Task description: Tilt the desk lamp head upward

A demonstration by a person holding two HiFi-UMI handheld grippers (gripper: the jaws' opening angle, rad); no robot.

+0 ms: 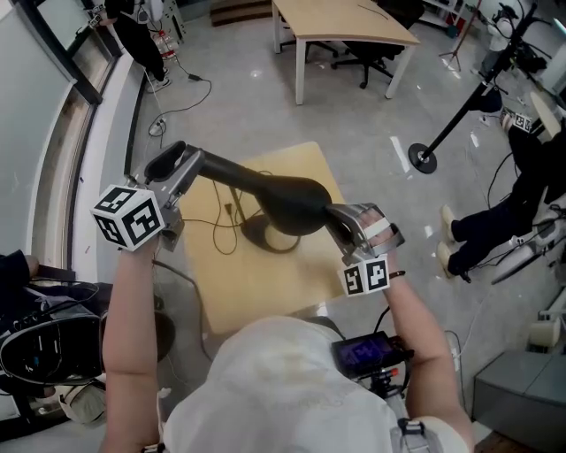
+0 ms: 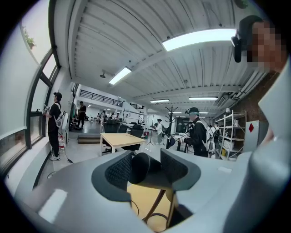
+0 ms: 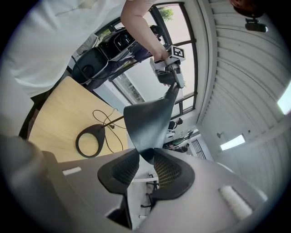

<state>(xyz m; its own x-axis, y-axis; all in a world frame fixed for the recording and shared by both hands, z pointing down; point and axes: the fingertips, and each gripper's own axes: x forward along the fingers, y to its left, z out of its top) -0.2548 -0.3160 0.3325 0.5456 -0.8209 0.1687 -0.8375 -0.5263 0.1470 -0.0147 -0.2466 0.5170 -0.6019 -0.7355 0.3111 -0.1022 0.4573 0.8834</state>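
A black desk lamp stands on a small wooden table (image 1: 265,283), its ring base (image 1: 263,234) near the table's middle. The wide lamp head (image 1: 296,205) hangs above the base, and its slim arm (image 1: 225,170) runs up to the left. My left gripper (image 1: 181,164) is shut on the arm's end; in the left gripper view the rounded black arm (image 2: 138,167) fills the gap between the pads. My right gripper (image 1: 340,226) is shut on the head's narrow tip (image 3: 146,152), wedged between both pads. The right gripper view also shows the ring base (image 3: 91,140).
A black cable (image 1: 221,221) trails over the table top. A large desk (image 1: 345,22) with an office chair (image 1: 371,57) stands behind. A stand with a round foot (image 1: 424,159) and a seated person (image 1: 495,221) are to the right. Dark gear (image 1: 44,349) lies left.
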